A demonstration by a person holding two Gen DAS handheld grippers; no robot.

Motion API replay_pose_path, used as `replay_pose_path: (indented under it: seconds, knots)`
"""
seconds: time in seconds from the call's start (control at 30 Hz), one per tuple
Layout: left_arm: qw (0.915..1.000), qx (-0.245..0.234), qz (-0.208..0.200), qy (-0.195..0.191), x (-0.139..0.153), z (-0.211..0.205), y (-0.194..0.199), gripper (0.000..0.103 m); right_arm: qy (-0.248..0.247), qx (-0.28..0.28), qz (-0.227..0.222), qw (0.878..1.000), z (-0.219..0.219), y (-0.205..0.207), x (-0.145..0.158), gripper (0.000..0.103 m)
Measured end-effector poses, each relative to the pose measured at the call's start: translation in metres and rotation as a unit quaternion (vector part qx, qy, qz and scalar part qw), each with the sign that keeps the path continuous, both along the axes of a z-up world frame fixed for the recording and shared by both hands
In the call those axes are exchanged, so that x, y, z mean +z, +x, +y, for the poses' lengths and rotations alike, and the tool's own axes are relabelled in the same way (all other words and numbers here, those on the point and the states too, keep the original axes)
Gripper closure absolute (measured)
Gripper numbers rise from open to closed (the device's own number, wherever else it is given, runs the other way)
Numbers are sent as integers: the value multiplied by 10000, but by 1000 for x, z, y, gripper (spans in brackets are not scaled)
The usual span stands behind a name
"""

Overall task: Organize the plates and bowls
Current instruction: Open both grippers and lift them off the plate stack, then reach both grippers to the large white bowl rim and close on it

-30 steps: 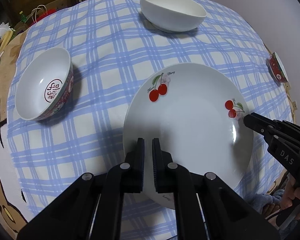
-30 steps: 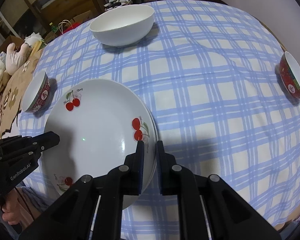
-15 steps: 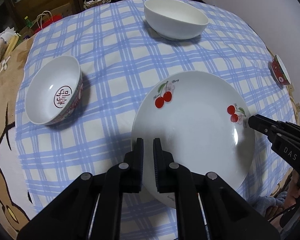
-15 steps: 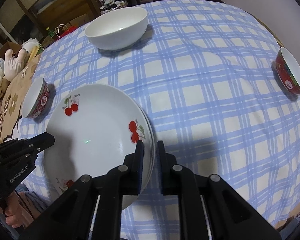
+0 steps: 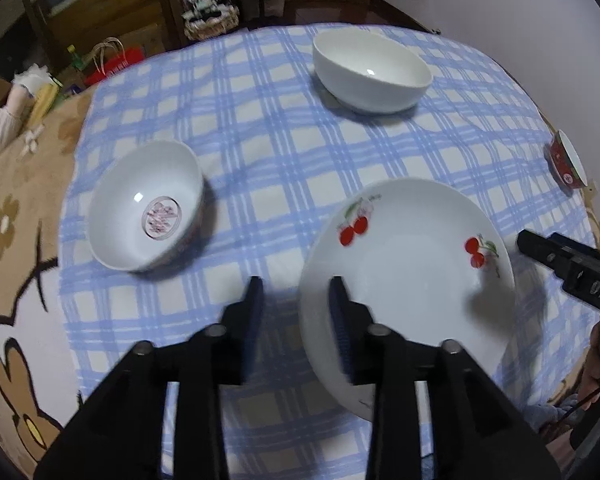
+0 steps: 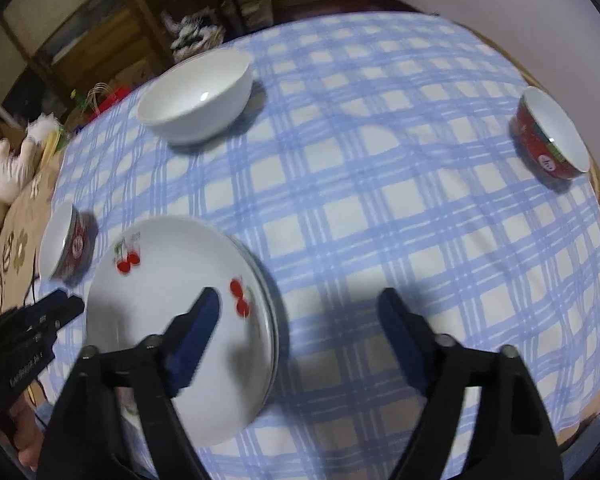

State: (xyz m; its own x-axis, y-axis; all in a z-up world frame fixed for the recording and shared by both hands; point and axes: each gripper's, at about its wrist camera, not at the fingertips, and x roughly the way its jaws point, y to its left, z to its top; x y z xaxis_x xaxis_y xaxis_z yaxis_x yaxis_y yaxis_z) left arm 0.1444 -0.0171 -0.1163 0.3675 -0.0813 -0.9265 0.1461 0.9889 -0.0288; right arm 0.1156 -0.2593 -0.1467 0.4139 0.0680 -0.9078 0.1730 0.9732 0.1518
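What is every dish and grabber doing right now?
Cherry plates: stacked on the tablecloth, let go.
Big white bowl: upright, empty.
Left red-patterned bowl: upright, empty.
Right red bowl: upright near the table edge.
Left hand-held gripper: jaws opening, straddling the plate rim.
Right hand-held gripper: jaws opening, holding nothing.

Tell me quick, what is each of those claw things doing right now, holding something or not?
Left gripper: jaws opening, straddling the cherry plate's rim, not gripping it.
Right gripper: jaws opening wide over the plate's edge, holding nothing.

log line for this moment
left gripper: opening, empty | right gripper: opening, empty | plates: stacked on cloth
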Motion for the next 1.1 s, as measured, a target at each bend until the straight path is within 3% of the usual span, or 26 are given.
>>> replay_pose_path:
  seconds: [0.07, 0.2, 0.3, 0.5, 0.77, 1.1]
  knots:
    - [9998, 26, -130, 146, 3, 0, 0, 46, 123, -90, -154, 9998, -4, 1, 5, 9]
    - [9998, 129, -17, 153, 8, 4, 5, 21, 412, -138, -352, 9984, -11, 3, 14, 7]
    - [9995, 114, -61, 274, 16, 4, 9, 19, 418, -172, -460, 9979, -14, 7, 21, 7]
    - [9996, 265, -16, 32, 38, 14, 32, 19, 475, -83, -418, 9980, -21, 30, 31, 7]
    - [9993, 269, -76, 253, 55, 9, 84, 19, 344, 151, -595, 9975, -20, 69, 50, 7]
    - [9995, 203, -191, 146, 55, -3, 138, 19, 272, 165, -697, 9971, -27, 126, 56, 7]
